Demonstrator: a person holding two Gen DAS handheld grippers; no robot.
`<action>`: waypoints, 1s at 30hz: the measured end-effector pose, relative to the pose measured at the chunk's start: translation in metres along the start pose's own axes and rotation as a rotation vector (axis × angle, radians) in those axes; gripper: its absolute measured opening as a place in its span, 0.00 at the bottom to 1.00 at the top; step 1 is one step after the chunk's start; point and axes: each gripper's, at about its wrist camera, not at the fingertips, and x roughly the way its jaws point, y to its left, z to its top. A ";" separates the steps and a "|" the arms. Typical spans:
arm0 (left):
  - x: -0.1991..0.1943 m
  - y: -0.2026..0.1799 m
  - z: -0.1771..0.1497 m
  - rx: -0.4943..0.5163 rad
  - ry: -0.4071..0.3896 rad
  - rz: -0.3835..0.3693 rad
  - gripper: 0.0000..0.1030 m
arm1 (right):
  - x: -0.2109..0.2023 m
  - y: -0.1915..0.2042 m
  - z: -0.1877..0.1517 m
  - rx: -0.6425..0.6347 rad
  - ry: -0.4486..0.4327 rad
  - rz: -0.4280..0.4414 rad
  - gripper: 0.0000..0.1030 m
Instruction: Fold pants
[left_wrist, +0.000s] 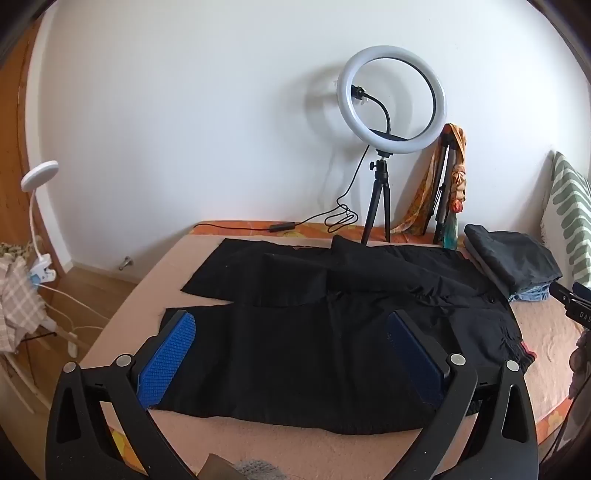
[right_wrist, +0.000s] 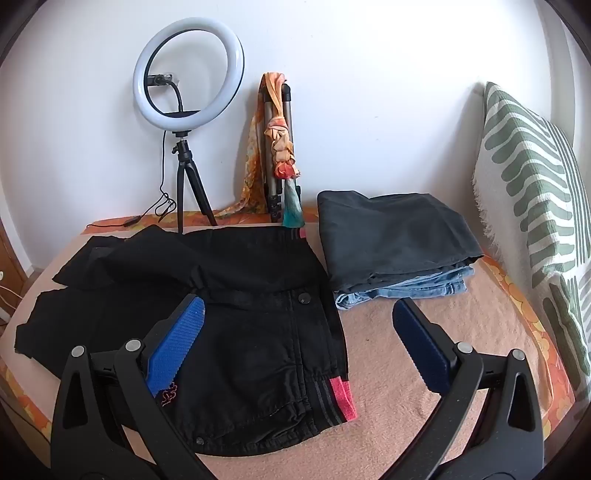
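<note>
The black pants (left_wrist: 332, 332) lay spread across the bed (left_wrist: 295, 446), legs toward its left edge, waistband (right_wrist: 332, 398) toward the right beside a folded stack of clothes (right_wrist: 395, 236). The left hand-held gripper (left_wrist: 291, 354) hovered over the near leg, jaws apart, holding nothing; the right hand-held gripper (right_wrist: 299, 347) likewise gaped empty above the waist. Folding well probably meant pinching hem and waistband together on the near edge, then carrying both over evenly. The far leg looked rumpled; black cloth hid its creases.

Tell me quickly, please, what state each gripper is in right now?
Left gripper: open, holding nothing, above the black pants.
Right gripper: open, holding nothing.
</note>
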 end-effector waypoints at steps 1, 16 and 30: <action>0.001 0.000 0.000 0.005 -0.004 0.003 1.00 | 0.000 0.000 0.000 0.001 0.008 0.001 1.00; -0.008 0.000 0.002 0.025 -0.053 0.019 1.00 | 0.000 0.000 0.000 -0.001 0.001 -0.002 1.00; -0.005 -0.004 0.003 0.022 -0.063 0.019 1.00 | -0.001 -0.003 0.001 0.003 -0.005 0.000 1.00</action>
